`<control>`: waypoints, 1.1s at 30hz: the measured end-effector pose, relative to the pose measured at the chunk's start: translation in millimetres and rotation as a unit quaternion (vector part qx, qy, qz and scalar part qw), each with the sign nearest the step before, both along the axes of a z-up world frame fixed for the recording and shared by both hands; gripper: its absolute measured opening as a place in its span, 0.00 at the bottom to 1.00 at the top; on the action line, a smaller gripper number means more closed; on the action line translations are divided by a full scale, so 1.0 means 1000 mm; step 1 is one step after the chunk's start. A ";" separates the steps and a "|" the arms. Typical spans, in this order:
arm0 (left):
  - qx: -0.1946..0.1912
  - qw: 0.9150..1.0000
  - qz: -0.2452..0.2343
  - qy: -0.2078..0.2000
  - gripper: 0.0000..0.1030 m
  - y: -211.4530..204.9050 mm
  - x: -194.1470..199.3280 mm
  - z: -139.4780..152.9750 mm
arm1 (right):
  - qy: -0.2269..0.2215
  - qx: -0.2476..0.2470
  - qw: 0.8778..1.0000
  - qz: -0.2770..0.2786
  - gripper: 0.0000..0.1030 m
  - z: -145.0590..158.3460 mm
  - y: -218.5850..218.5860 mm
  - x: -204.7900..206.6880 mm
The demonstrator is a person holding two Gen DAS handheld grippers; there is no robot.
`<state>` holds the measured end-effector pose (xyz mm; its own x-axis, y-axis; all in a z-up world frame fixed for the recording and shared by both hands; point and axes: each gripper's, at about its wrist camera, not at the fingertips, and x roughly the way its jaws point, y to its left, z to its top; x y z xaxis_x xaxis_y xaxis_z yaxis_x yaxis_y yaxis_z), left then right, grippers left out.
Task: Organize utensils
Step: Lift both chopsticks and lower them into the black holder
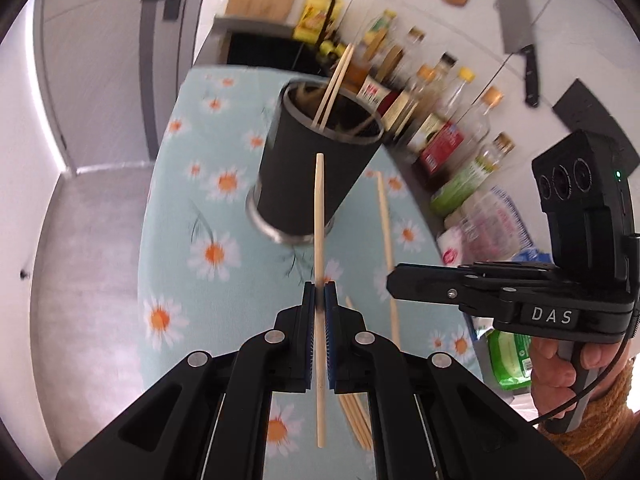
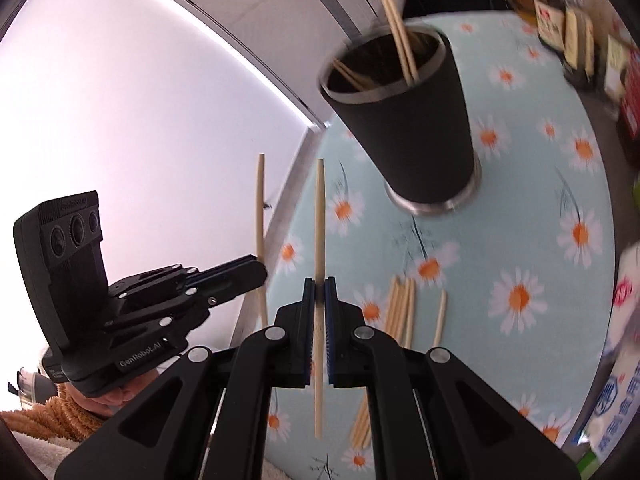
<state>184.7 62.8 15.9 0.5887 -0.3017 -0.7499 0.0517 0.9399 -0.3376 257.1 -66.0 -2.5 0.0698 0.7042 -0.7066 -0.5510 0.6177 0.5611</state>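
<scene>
Each tool grips one pale wooden chopstick upright between closed fingers: the left tool (image 1: pixel 319 294) holds the left chopstick (image 1: pixel 319 216), and the right tool (image 2: pixel 319 290) holds the right chopstick (image 2: pixel 319 216). Both sticks are lifted off the surface (image 2: pixel 520 208), which wears a pale blue daisy-print cloth. Ahead stands the black holder cup (image 1: pixel 312 172), already containing several chopsticks, so the sorting appears partly done. A loose bundle of chopsticks (image 2: pixel 400 312) and a separate single chopstick (image 2: pixel 440 316) lie flat on the cloth near the right tool, waiting their turn. A row of sauce bottles (image 1: pixel 440 120) crowds the surface's far right edge, close beside the cup, leaving little room there. The surface's left edge drops away to the floor, near the left tool. The air above the cup's mouth looks open.
</scene>
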 end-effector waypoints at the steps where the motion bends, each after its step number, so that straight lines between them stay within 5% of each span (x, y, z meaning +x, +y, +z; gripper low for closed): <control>1: -0.003 1.000 -0.003 -0.010 0.04 0.000 0.002 0.005 | -0.013 0.008 1.000 -0.005 0.06 0.007 0.001 0.001; 12: 0.007 0.990 -0.001 -0.140 0.04 0.002 0.020 0.060 | -0.142 0.040 0.988 -0.047 0.06 0.064 0.000 0.018; 19: 0.035 0.976 0.006 -0.213 0.04 -0.007 0.040 0.088 | -0.200 0.063 0.975 -0.075 0.06 0.093 -0.007 0.039; 27: 0.038 0.957 0.013 -0.287 0.04 -0.006 0.066 0.104 | -0.278 0.083 0.952 -0.100 0.06 0.118 -0.008 0.061; 33: 0.026 0.950 0.023 -0.311 0.04 0.000 0.089 0.096 | -0.285 0.102 0.946 -0.118 0.06 0.118 -0.006 0.088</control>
